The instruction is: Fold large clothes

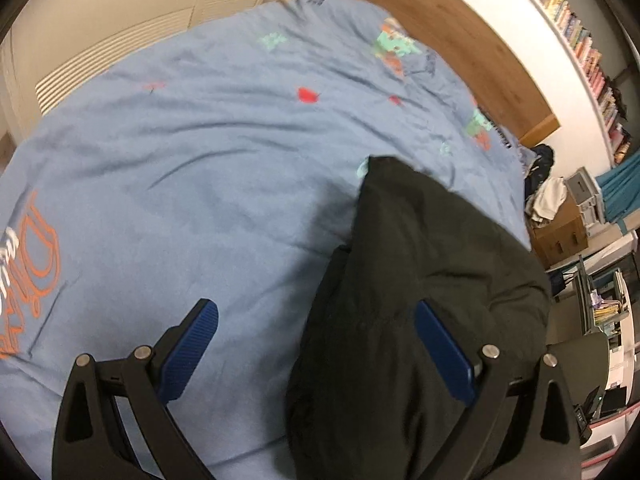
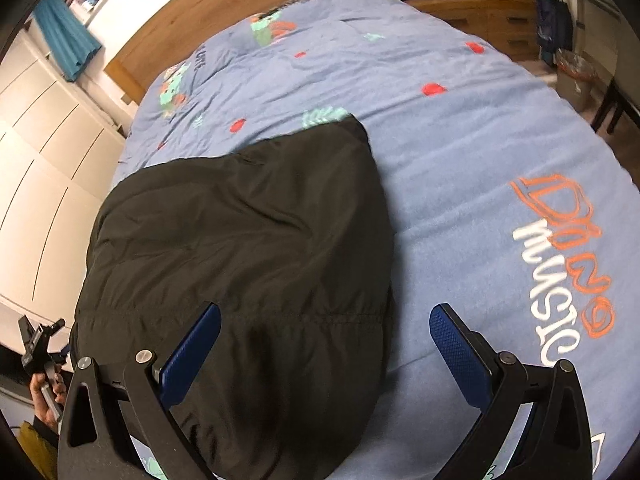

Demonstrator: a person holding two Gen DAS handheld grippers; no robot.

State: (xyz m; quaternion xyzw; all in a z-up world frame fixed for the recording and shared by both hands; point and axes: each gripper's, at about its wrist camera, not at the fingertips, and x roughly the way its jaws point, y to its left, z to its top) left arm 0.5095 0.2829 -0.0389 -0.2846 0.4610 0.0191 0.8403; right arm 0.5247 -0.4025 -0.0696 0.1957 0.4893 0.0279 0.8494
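Left tool (image 1: pixel 316 340): spread wide, empty; black garment (image 1: pixel 420 280) lies under its right finger.
Right tool (image 2: pixel 325 344): spread wide, empty; garment under its left finger, on the bed (image 2: pixel 460 140).
Advice: pinch one outer edge with each tool, then fold evenly.

1 black garment (image 2: pixel 240 256), 1 blue duvet (image 2: pixel 460 140), 2 grippers (image 1: pixel 316 344) (image 2: pixel 324 344).

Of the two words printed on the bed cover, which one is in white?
The lower word, "music", is white. The word "Dino" just above it on the blue duvet is orange.
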